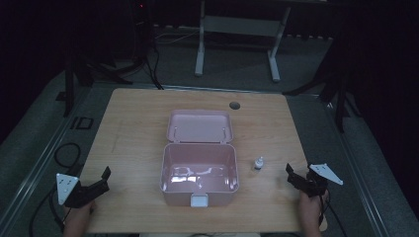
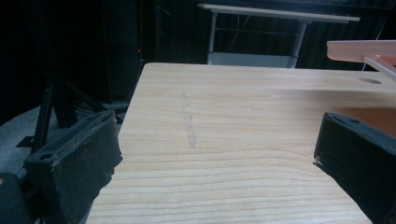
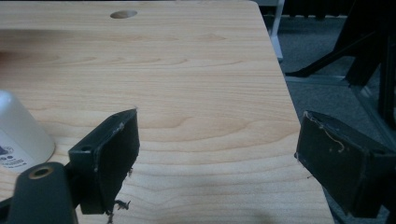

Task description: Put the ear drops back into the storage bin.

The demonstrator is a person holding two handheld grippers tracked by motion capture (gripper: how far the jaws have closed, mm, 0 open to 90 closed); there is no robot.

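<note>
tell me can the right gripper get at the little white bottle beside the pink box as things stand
Probably yes. The right gripper is open with nothing between its jaws, and the small white bottle stands upright just off its left side on bare table, apart from the pink box.

A round hole [image 1: 234,105] sits near the wooden tabletop's [image 1: 133,128] far edge; beyond stands a white-legged table frame [image 1: 237,29].

Right gripper [image 1: 295,177]: bare table [image 1: 276,128] ahead, small bottle [image 1: 259,163] near, left-forward; open pink box [image 1: 199,173] blocks beyond. Left gripper [image 1: 101,180]: bare wood ahead, box well right
</note>
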